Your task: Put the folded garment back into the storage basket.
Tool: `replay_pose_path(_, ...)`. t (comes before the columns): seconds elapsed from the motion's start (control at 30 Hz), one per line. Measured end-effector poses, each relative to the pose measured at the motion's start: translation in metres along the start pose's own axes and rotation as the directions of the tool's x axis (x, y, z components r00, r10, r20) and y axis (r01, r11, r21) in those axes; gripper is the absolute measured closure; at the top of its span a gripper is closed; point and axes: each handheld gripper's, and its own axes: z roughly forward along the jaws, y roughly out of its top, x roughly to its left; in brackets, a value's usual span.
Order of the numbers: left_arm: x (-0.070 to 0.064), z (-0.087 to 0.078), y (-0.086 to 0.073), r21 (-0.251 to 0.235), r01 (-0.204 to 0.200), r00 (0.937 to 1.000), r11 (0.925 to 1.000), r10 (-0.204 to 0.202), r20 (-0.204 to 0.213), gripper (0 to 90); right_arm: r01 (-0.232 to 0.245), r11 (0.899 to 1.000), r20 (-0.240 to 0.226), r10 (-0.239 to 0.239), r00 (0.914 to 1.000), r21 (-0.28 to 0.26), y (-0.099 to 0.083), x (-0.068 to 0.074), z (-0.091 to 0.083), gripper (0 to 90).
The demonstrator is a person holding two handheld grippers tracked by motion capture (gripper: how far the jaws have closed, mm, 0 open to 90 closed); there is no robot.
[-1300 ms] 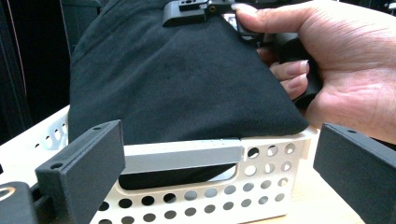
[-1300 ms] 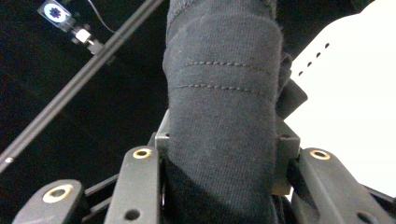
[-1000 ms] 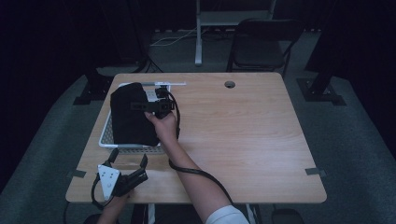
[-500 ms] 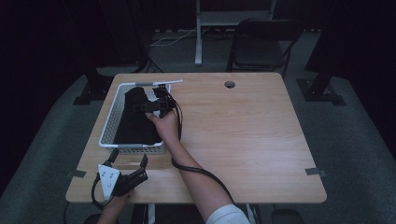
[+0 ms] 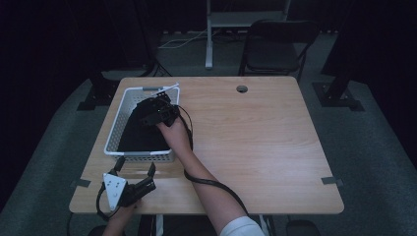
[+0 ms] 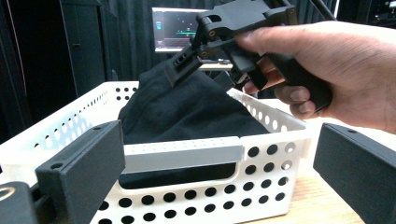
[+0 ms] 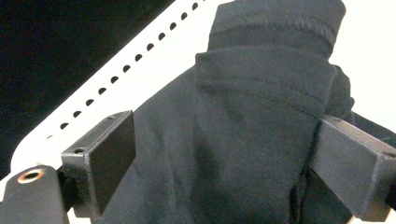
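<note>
Right hand-held gripper [image 5: 156, 114], jaws spread around a bunched black garment [image 7: 243, 126] lying in the white perforated basket [image 5: 114, 132] on the table [image 5: 265, 142]. Left hand-held gripper [image 5: 135, 169], jaws spread and empty, rests just before the basket.
</note>
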Motion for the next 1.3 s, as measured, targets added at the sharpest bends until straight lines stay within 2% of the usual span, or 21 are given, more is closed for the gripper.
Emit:
replay_pose_path(0.2,0.0,0.0,0.0,0.0,0.0,1.0,1.0,0.0,0.0,3.4,0.042,0.999,0.0,-0.042,0.9991,0.009,0.0,0.003,-0.006,8.4)
replay_pose_path(0.23,0.0,0.0,0.0,0.0,0.0,1.0,1.0,0.0,0.0,3.4,0.068,0.997,-0.02,-0.068,0.9975,0.021,0.0,0.004,-0.005,1.0)
replay_pose_path(0.27,0.0,0.0,0.0,0.0,0.0,1.0,1.0,0.0,0.0,3.3,0.092,0.995,-0.033,-0.091,0.9953,0.023,0.0,0.006,-0.005,0.6)
replay_pose_path(0.33,0.0,0.0,0.0,0.001,0.0,1.0,1.0,0.0,0.0,3.4,0.138,0.99,-0.027,-0.137,0.9902,0.036,-0.001,0.012,-0.007,0.6)
replay_pose_path(0.47,0.0,0.0,0.0,0.001,0.0,1.0,1.0,0.0,0.0,3.4,0.158,0.987,-0.039,-0.158,0.9867,0.0,-0.003,0.017,-0.015,0.6)
replay_pose_path(0.6,0.0,0.0,0.0,0.001,0.0,1.0,1.0,0.0,0.0,3.4,0.185,0.982,-0.102,-0.187,0.9771,-0.025,-0.004,0.023,-0.021,0.6)
replay_pose_path(0.63,0.0,0.0,0.0,0.001,0.0,1.0,1.0,0.0,0.0,3.4,0.185,0.982,-0.102,-0.187,0.9771,-0.025,-0.004,0.023,-0.021,0.6)
replay_pose_path(0.7,0.0,0.0,0.0,0.002,0.0,1.0,1.0,0.0,0.0,3.4,0.194,0.98,-0.137,-0.2,0.9702,-0.052,-0.005,0.025,-0.026,0.6)
replay_pose_path(0.8,0.0,0.0,0.0,0.003,0.0,1.0,1.0,0.0,0.0,3.4,0.189,0.979,-0.157,-0.198,0.9675,-0.072,-0.005,0.023,-0.027,0.6)
replay_pose_path(0.93,0.0,0.0,0.0,0.003,0.0,1.0,1.0,0.0,0.0,3.4,0.18,0.98,-0.167,-0.192,0.9671,-0.086,-0.006,0.021,-0.027,0.6)
replay_pose_path(1.1,0.0,0.0,0.0,0.002,0.0,1.0,1.0,0.0,0.0,3.4,0.178,0.976,-0.168,-0.198,0.9658,-0.124,-0.007,0.021,-0.028,0.6)
replay_pose_path(1.17,0.0,0.0,0.0,0.002,0.001,1.0,1.0,-0.001,-0.001,3.4,0.185,0.971,-0.156,-0.207,0.9658,-0.149,-0.008,0.021,-0.03,0.6)
replay_pose_path(1.2,0.0,0.0,0.0,0.0,0.001,1.0,1.0,-0.001,-0.001,3.4,0.181,0.967,-0.147,-0.208,0.967,-0.179,-0.01,0.021,-0.031,0.6)
replay_pose_path(1.27,0.0,0.0,0.0,-0.001,0.001,1.0,1.0,-0.001,0.0,3.4,0.179,0.963,-0.156,-0.212,0.9648,-0.204,-0.013,0.02,-0.031,0.6)
replay_pose_path(1.3,0.0,0.0,0.0,-0.002,0.0,1.0,1.0,0.0,0.0,3.4,0.187,0.957,-0.155,-0.224,0.9621,-0.221,-0.015,0.02,-0.032,0.6)
